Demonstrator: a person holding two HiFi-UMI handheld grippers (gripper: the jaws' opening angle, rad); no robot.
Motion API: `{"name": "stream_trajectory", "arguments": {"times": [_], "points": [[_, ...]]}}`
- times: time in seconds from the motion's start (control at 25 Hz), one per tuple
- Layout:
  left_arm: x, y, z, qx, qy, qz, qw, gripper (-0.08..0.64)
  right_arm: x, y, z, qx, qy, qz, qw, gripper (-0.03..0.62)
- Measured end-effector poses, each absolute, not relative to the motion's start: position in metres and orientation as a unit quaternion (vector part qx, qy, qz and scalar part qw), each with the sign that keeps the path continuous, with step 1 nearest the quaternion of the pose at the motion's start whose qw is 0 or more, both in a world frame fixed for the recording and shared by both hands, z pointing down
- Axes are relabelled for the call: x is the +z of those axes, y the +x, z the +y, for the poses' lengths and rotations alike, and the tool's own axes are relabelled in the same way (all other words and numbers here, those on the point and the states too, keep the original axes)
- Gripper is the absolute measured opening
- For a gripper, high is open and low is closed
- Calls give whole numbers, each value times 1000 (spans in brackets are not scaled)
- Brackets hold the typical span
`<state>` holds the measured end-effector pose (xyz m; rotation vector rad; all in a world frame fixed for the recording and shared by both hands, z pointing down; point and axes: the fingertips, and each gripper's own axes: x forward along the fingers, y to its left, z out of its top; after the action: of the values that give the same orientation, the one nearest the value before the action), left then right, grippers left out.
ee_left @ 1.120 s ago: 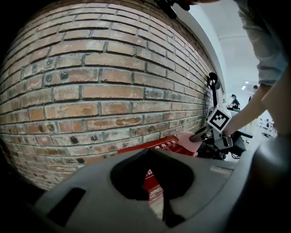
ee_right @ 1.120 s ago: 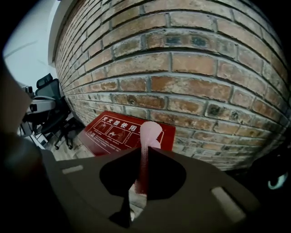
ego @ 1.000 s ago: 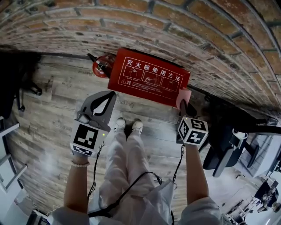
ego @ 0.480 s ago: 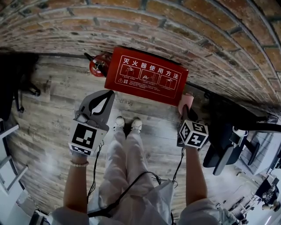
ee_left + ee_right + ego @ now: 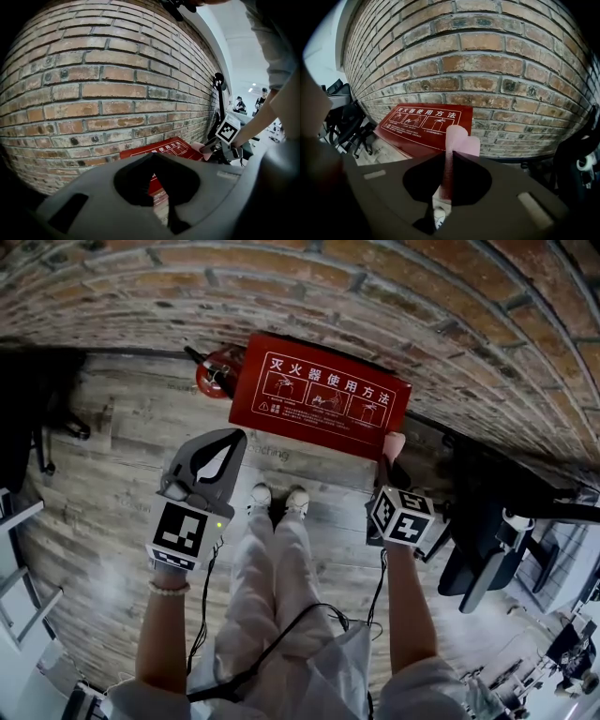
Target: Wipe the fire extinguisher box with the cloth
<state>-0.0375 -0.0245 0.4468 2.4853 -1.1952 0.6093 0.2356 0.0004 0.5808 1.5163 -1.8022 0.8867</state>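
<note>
At the foot of the brick wall [image 5: 394, 296], the red fire extinguisher box [image 5: 319, 399] sits on the wood floor [image 5: 112, 456], printed white instruction panel facing up. The pink cloth [image 5: 395, 443] is at the box's right front corner; can't tell if it touches. The right gripper [image 5: 392, 463] is clamped on the cloth, a fold pinched upright between its jaws and sticking out past the tips [image 5: 457, 140]. The left gripper [image 5: 234, 439] has its jaws closed tip to tip on nothing, held in front of the box's left end, apart from it. A red fire extinguisher [image 5: 214, 373] stands just beside the box's left end. White shoes [image 5: 261, 498] are near the box front. A dark office chair [image 5: 487, 545] is off to the right.
</note>
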Motion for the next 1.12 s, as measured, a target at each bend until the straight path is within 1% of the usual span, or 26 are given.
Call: {"name": "stream_trajectory", "arguments": {"times": [0.64,0.8,0.96,1.12], "points": [[451,-47,-20,211,865,-426,158,-3,587,220,5,342,578,-674,307,28],[451,-48,-18,206,862,-431,168,-3,587,219,4,342,583,-672,303,28],[452,-51,-17,210,864,-429,158,-3,587,216,2,346,589,-668,296,28],[451,-53,-17,205,861,-435,168,-3,587,216,2,346,592,-664,298,28]]}}
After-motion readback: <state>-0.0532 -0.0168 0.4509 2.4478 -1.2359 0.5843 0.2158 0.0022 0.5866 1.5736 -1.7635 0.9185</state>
